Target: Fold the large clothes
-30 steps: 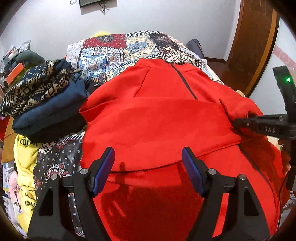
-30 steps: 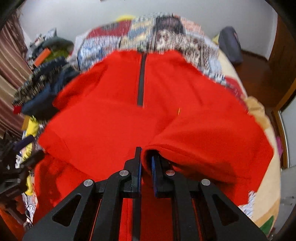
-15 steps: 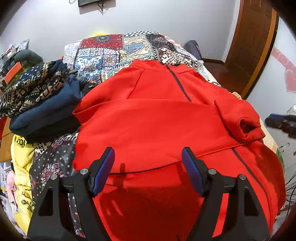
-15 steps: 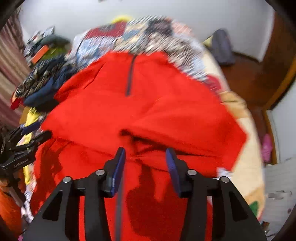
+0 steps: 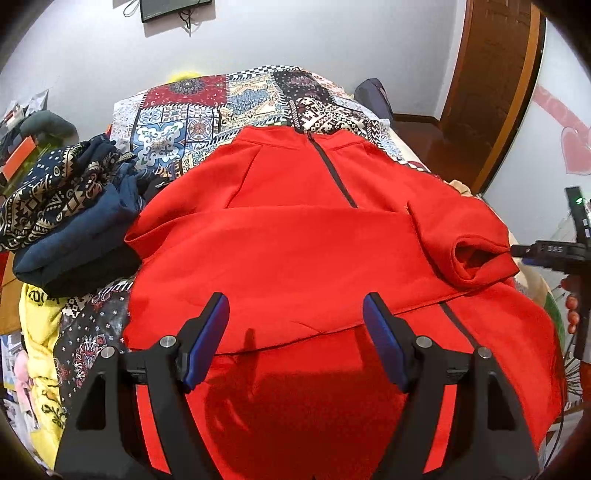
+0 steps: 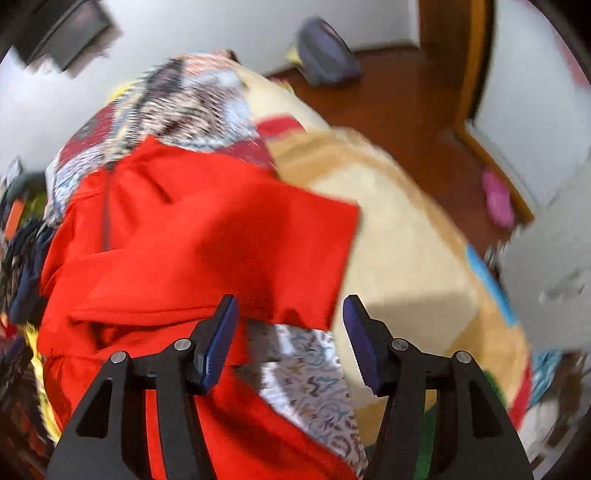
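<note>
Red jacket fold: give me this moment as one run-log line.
stage: sleeves folded in | red jacket: flat on patchwork bedspread | left gripper: open, empty | right gripper: opening, empty, at jacket's edge

I'm seeing white walls (image 5: 295, 44), a dark screen (image 5: 173, 8) upper left, a wooden door (image 5: 495, 81) upper right, reddish-brown floor (image 6: 399, 107), patchwork bedspread (image 5: 207, 107) mid-frame.

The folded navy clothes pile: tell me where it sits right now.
In the left wrist view the navy clothes pile sits at the left, on the patchwork bedspread, right beside the red jacket.
</note>
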